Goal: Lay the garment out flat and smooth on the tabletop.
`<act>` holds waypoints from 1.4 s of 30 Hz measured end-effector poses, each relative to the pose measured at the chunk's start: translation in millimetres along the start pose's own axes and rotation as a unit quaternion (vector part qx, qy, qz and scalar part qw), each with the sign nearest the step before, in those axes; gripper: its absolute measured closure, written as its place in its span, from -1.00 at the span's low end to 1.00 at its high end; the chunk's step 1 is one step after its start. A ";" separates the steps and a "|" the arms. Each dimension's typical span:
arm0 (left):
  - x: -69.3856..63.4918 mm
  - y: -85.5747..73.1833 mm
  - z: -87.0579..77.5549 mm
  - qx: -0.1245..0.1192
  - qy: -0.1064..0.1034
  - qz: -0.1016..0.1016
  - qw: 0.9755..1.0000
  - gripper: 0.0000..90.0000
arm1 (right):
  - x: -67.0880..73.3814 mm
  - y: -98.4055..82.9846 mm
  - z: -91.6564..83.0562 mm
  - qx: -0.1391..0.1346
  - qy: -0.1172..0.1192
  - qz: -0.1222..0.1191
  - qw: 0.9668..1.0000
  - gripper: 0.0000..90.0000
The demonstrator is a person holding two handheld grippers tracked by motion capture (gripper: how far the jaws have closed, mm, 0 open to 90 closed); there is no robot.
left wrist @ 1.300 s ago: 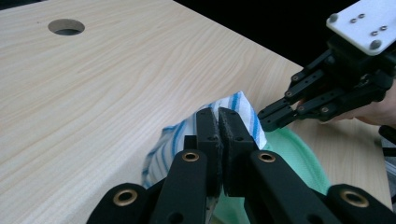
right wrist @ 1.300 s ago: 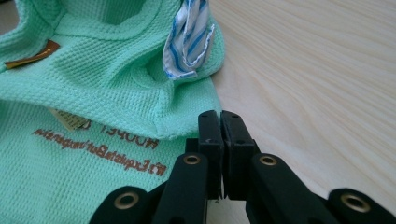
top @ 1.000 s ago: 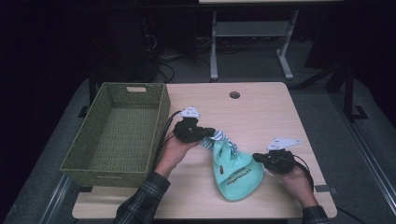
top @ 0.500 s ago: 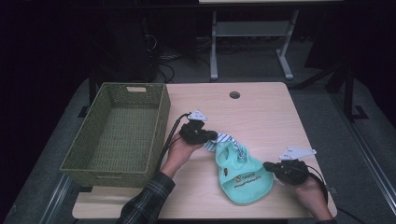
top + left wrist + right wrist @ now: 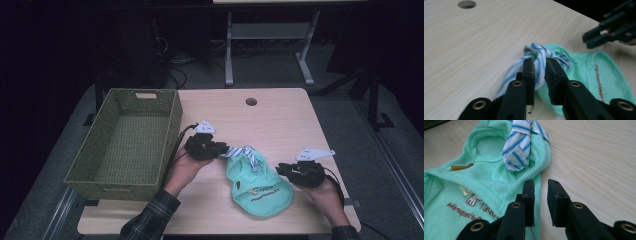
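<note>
Pale wood-grain table (image 5: 280, 120) is seen under both grippers, with dark floor beyond it. Between the jaws of the left gripper (image 5: 539, 65) a blue-and-white striped collar (image 5: 537, 58) is pinched, the jaws nearly closed on it. Just beyond those jaws, the mint-green garment (image 5: 257, 187) is spread flat on the table, brown lettering printed on its waffle-knit front. The right gripper (image 5: 540, 185) is held at the garment's edge with its jaws slightly parted; nothing is gripped between them. Further left of the left gripper, a green woven basket (image 5: 172, 122) stands on the table. Compared with half a second ago, the right gripper has been drawn slightly further from the garment, and the garment lies a little flatter.
</note>
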State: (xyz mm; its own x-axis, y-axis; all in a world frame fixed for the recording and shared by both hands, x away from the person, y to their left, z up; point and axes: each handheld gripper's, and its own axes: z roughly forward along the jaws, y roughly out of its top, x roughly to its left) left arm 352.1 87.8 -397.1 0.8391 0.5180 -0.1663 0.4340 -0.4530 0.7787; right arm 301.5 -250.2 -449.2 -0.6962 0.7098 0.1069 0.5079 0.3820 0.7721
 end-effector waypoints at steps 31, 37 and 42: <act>28.1 -21.1 78.0 0.084 0.051 -0.014 0.995 0.99 | 3.6 -16.4 14.8 0.064 0.028 -0.015 0.997 1.00; 41.0 -18.3 78.0 0.084 0.056 -0.025 0.995 0.99 | 9.0 -18.6 12.2 0.069 0.035 -0.018 0.997 1.00; 45.5 -15.5 82.0 0.075 0.064 -0.021 0.995 0.99 | 18.9 -21.1 10.2 0.072 0.045 -0.023 0.996 1.00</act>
State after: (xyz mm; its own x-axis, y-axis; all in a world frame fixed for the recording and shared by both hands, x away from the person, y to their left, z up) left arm 410.4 58.9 -466.4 0.7744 0.6228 -0.1115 0.5207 -0.5272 0.6715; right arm 282.8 -238.9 -470.0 -0.7597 0.6362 0.1343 0.5378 0.4987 0.6798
